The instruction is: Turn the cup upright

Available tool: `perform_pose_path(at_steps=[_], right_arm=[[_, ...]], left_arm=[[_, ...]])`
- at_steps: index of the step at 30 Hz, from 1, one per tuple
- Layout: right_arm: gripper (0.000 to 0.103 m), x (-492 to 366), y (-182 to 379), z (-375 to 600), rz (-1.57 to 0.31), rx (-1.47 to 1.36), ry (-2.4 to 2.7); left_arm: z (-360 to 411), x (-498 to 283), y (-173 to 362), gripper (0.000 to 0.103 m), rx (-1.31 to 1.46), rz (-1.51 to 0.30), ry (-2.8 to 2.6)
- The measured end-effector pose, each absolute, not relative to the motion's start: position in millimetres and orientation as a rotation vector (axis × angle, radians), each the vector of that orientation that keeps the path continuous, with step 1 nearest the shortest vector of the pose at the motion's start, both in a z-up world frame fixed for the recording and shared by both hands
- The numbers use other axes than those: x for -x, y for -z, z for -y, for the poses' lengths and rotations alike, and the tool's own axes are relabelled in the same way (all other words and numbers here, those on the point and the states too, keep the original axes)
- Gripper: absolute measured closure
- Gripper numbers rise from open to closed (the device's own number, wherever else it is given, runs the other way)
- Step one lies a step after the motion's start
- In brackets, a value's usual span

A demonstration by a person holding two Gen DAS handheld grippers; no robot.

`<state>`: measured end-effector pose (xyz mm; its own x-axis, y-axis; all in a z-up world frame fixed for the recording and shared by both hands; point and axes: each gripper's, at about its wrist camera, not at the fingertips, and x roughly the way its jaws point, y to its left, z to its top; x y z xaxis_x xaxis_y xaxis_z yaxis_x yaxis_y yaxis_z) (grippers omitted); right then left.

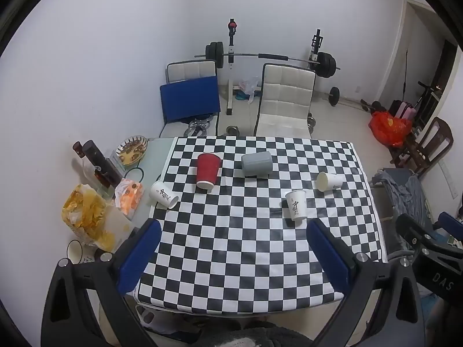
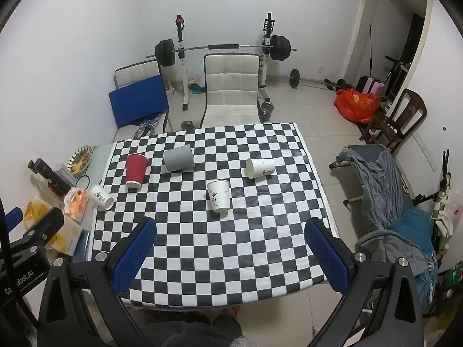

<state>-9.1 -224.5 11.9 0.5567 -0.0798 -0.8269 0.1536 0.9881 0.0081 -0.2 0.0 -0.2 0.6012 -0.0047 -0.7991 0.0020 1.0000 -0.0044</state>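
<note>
Black-and-white checkered tablecloth (image 1: 260, 245): five paper cups lie tipped over; white padded chair (image 1: 285, 98) and barbell rack (image 1: 231, 57) beyond. Left gripper (image 1: 231, 231) and right gripper (image 2: 231, 231) gape wide, empty.

A lived-in room of a home is showing here, doubling as dining corner and gym. A barbell (image 2: 220, 47) is resting on a white rack (image 2: 182, 66) against the far wall, and two padded white chairs (image 2: 231, 86) are standing at the far edge of a table (image 2: 220, 231) wearing a checkered cloth. Snack bags (image 1: 86, 217), a dark bottle (image 1: 99, 160) and a dish of food (image 1: 131, 150) are crowding the table's left edge. Clothes are lying heaped over a folding cot (image 2: 385, 179) at the right, beside a wooden chair (image 2: 402, 115) and an open doorway (image 2: 405, 29).
</note>
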Motion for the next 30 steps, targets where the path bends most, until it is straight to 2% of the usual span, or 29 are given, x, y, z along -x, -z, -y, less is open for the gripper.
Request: perform_pose_path(at_steps=[30], right_arm=[[0.000,4,-12,228,-0.984,-0.073,0.145]], left_arm=[[12,1,-7,0.000,0.006,-0.927,0.007]])
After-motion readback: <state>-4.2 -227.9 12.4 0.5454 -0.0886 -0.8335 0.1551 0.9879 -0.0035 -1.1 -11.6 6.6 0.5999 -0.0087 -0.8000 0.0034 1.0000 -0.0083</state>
